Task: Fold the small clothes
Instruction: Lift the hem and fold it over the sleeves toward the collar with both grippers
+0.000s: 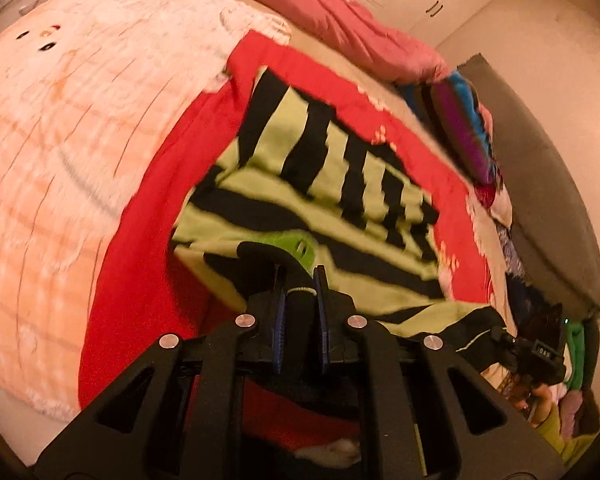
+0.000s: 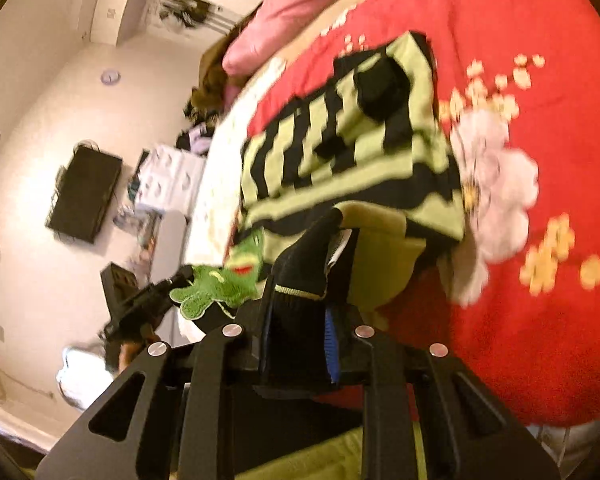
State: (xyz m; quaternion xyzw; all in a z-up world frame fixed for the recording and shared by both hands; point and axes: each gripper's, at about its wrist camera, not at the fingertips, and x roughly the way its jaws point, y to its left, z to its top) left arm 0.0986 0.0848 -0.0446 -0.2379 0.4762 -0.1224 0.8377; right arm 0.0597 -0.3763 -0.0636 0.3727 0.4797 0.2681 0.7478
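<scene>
A small green-and-black striped garment (image 1: 340, 168) lies on a red flowered blanket (image 1: 140, 240) on the bed, its near edge lifted. My left gripper (image 1: 300, 280) is shut on the black hem, which is pinched between the blue pads (image 1: 278, 320). In the right wrist view, my right gripper (image 2: 300, 292) is shut on a thick black fold of the same garment (image 2: 340, 152). A green frog patch (image 2: 220, 284) hangs beside it. Each gripper shows in the other's view, at the lifted edge: the right gripper (image 1: 500, 334) and the left gripper (image 2: 180, 276).
A pale pink fleece blanket (image 1: 60, 140) covers the bed to the left of the red one. A pink duvet (image 1: 340, 20) is bunched at the far side. Piled colourful clothes (image 1: 468, 120) lie along the bed's right edge. A dark screen (image 2: 84, 196) hangs on the wall.
</scene>
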